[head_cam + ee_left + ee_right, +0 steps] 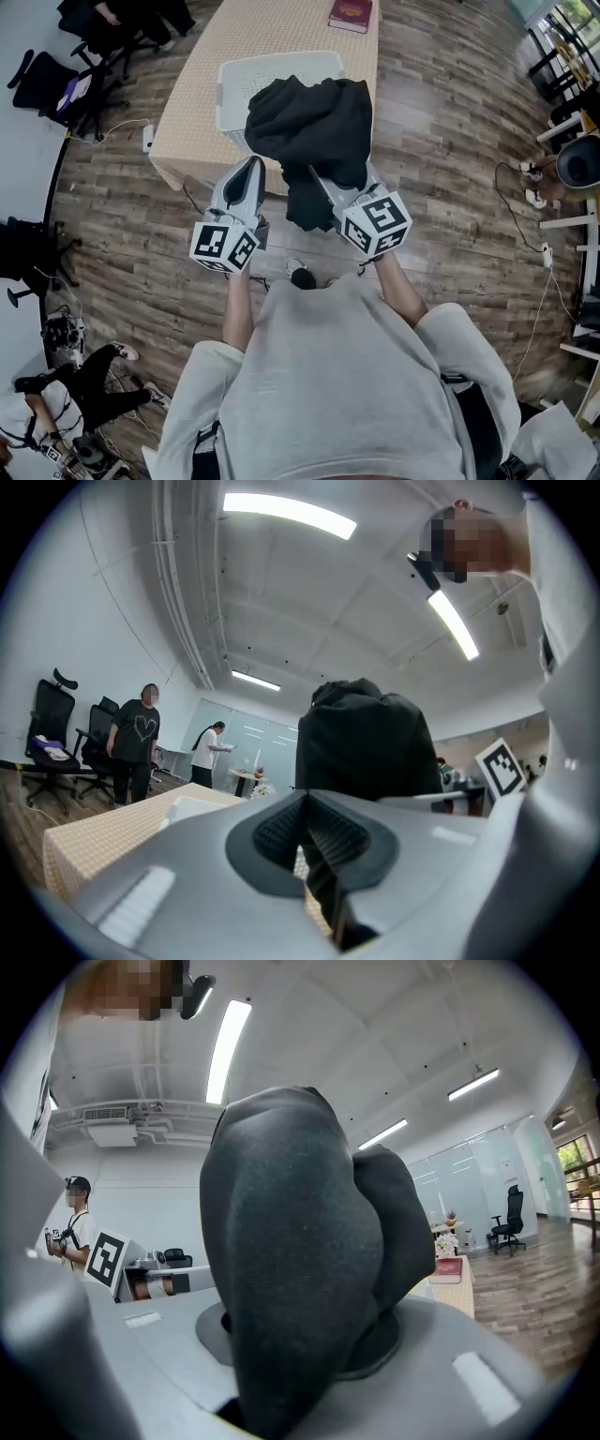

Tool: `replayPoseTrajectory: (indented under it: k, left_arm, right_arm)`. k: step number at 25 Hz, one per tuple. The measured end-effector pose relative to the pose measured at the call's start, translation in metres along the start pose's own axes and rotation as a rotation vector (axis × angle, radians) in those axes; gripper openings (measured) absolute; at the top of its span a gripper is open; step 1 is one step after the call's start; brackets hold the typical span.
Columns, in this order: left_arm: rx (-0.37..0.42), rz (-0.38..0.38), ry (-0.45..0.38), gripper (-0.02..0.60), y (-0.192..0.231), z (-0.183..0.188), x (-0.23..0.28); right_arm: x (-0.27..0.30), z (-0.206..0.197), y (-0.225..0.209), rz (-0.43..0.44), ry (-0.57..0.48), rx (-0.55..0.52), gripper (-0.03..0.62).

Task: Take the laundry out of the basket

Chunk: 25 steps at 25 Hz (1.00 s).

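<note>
A black garment [314, 122] hangs bunched in the air over the white laundry basket [234, 80], which stands on the beige table [202, 103]. My right gripper [323, 183] points up and is shut on the garment; in the right gripper view the cloth [291, 1241] bulges out from between the jaws and hides the pads. My left gripper [251, 164] stands just left of it, jaws shut with nothing seen between them [302, 832]. The left gripper view shows the garment [366, 742] beyond its tips. The basket's inside is mostly hidden by the cloth.
A red book [351, 13] lies at the table's far end. Office chairs [56, 80] stand at the left, and cables and a power strip [147, 137] lie on the wooden floor. White furniture [572, 169] lines the right side. A person [66, 394] sits low at the left.
</note>
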State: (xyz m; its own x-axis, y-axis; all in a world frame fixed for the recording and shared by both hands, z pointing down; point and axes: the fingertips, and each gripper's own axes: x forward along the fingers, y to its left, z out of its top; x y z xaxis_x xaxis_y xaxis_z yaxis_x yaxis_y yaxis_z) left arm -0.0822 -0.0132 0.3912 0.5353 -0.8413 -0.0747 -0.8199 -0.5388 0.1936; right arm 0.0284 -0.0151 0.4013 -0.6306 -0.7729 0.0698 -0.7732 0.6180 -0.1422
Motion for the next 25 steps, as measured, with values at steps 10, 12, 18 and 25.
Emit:
replayPoseTrajectory:
  k: [10, 12, 18, 25]
  left_arm:
    - [0.014, 0.02, 0.01, 0.012, -0.113, -0.028, -0.023]
    - [0.014, 0.017, 0.007, 0.012, -0.107, -0.026, -0.025]
    - [0.021, 0.006, 0.006, 0.012, -0.092, -0.019, -0.022]
    - [0.026, 0.003, 0.004, 0.012, -0.099, -0.018, -0.023]
  right_arm:
    - [-0.111, -0.017, -0.02, 0.009, 0.001, 0.011, 0.123]
    - [-0.105, -0.016, -0.016, 0.008, 0.0, 0.014, 0.123]
    - [-0.086, -0.013, -0.011, 0.007, 0.0, 0.002, 0.123]
    - [-0.095, -0.012, -0.011, 0.0, 0.002, -0.008, 0.123]
